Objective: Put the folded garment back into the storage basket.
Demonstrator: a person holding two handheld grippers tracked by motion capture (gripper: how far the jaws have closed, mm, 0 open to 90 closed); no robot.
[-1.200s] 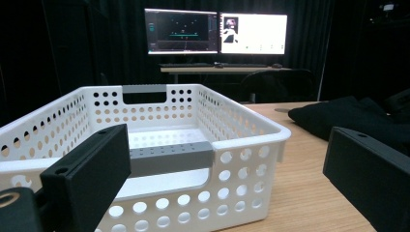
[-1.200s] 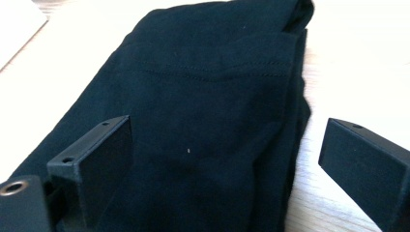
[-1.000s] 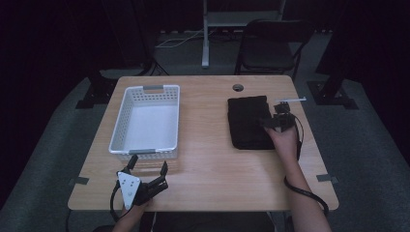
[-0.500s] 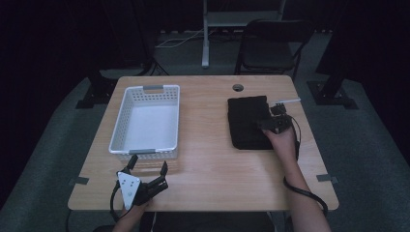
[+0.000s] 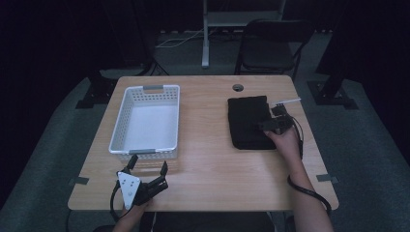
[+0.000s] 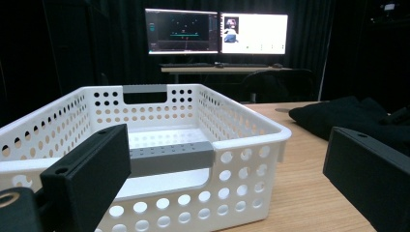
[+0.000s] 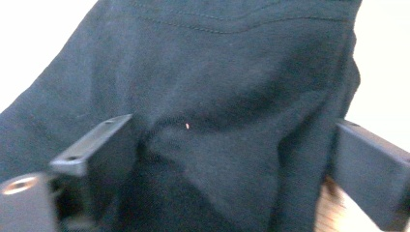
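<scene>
Counting one black garment (image 5: 247,121), one basket (image 5: 145,123), two tools.

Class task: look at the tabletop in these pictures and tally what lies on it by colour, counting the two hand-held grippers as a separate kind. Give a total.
White: 1, the perforated basket
Black: 1, the folded black cloth
Grippers: 2, the left gripper near the basket and the right gripper over the cloth
Total: 4
</scene>
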